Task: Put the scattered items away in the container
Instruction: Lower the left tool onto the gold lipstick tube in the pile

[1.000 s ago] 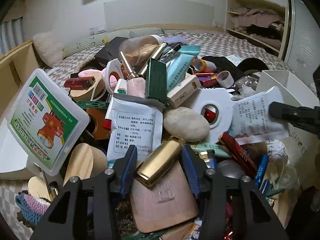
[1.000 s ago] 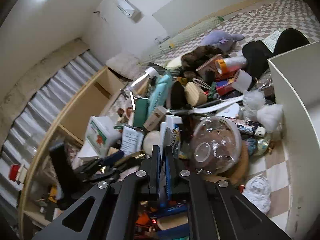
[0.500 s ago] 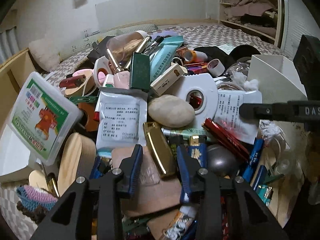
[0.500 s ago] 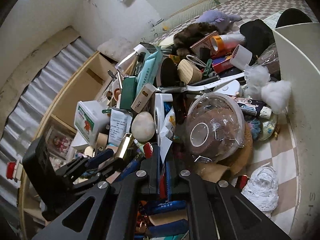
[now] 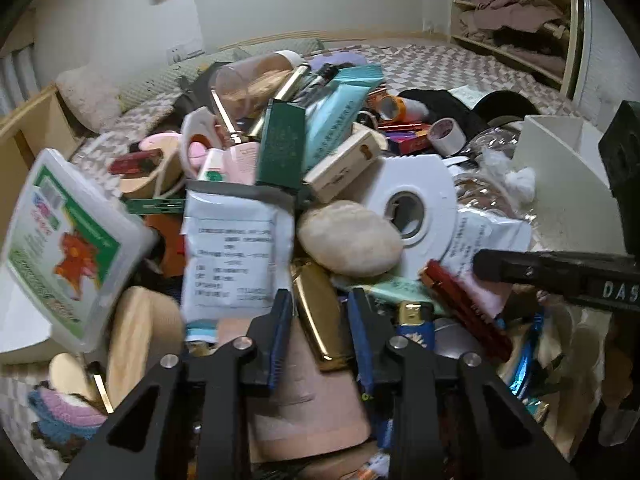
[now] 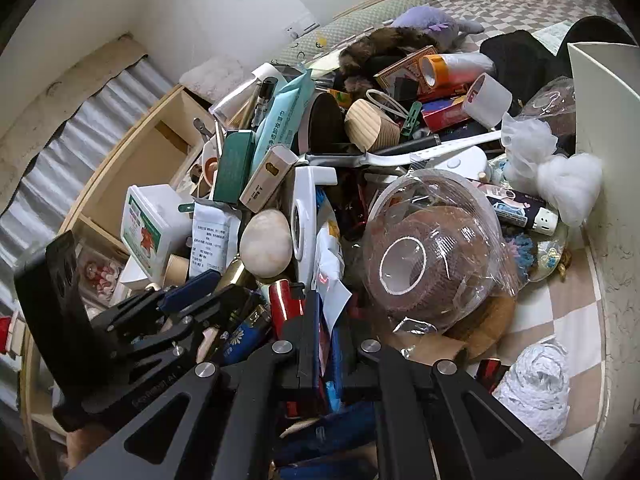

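The left gripper (image 5: 320, 312) is closing its jaws around the gold lighter (image 5: 318, 316), which lies in the clutter heap on the bed, left of the white container (image 5: 560, 168); the pads look just short of pressing; metal-cased, stiff, likely slick, best pinched across its flat sides mid-length; the right gripper (image 6: 326, 340) is pressed together, empty

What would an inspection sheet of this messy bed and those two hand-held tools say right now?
Surface: checked bedspread, mostly buried.
Job's things: heaped pile; white container at its edge.
Clutter: gold case, pale stone, green box, wrapped tape roll, paper packet.
Grippers: left gripper closing, gold case between its fingers, not yet pressed; right gripper shut, nothing seen held.
Cables: nothing seen.
Surroundings: wooden bed frame, shelf of clothes, wall.
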